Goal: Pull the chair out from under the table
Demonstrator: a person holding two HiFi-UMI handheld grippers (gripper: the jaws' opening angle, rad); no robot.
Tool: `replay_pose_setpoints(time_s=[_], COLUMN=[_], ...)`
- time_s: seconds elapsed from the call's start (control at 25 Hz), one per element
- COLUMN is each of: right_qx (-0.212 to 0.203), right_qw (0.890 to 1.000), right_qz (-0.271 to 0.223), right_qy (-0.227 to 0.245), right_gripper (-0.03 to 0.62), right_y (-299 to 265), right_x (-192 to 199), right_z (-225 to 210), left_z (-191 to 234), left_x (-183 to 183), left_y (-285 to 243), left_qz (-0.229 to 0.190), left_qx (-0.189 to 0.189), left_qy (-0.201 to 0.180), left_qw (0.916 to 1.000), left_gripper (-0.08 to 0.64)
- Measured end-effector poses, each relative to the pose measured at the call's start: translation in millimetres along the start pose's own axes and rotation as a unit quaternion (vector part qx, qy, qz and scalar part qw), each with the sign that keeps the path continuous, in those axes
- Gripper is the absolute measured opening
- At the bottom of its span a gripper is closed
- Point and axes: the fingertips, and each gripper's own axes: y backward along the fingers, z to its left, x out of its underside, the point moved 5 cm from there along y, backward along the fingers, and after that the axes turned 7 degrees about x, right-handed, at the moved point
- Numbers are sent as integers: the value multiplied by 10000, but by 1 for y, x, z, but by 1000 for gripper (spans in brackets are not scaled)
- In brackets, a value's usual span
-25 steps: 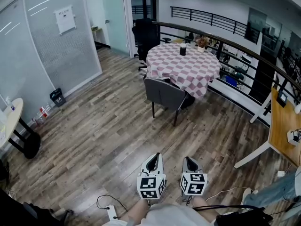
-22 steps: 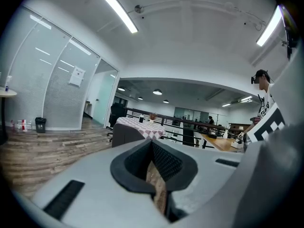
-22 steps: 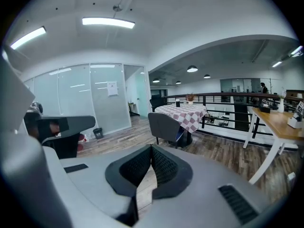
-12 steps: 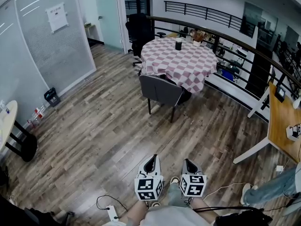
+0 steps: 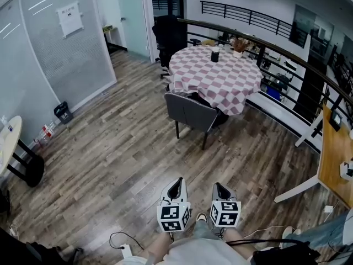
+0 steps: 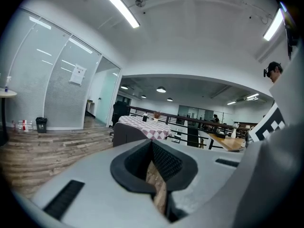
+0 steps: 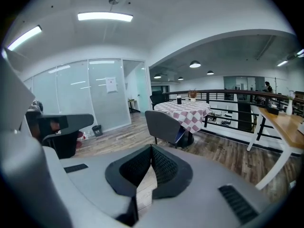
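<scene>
A dark grey chair (image 5: 191, 112) stands with its seat tucked under a round table (image 5: 216, 77) that has a red-and-white checked cloth. Its back faces me. Both grippers hang low over the wood floor, well short of the chair and side by side. My left gripper (image 5: 176, 185) is shut with nothing in it, and so is my right gripper (image 5: 219, 188). In the left gripper view the chair (image 6: 125, 134) shows just over the closed jaws of the left gripper (image 6: 152, 144). In the right gripper view the chair (image 7: 164, 124) and table (image 7: 183, 109) lie ahead of the right gripper (image 7: 152, 149).
A black office chair (image 5: 170, 35) stands behind the table, and a dark cup (image 5: 215, 55) sits on the cloth. A glass wall (image 5: 55, 48) runs along the left, a railing (image 5: 287, 57) along the back right. A wooden desk (image 5: 333, 142) is at the right, a small round table (image 5: 8, 145) at the left.
Both grippers have drifted forward over the floor together, still shut. A foot now shows between them at the bottom. The chair has not moved.
</scene>
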Motion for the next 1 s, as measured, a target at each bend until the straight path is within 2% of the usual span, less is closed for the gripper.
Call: replay_pose_setpoints(time_s=[0.56, 1.0], right_qx=[-414, -687], right_qw=[9990, 9970], right_qz=[95, 223], right_qy=[162, 285], right_gripper=[18, 18], right_y=[-80, -138], right_x=[-51, -74], right_z=[-54, -88], left_z=[-2, 1], left_x=[-21, -31], left_y=[-102, -169], left_qz=[145, 88], left_qx=[-332, -489], left_qy=[-38, -8], left_qw=[9993, 9988], left_gripper=[3, 3])
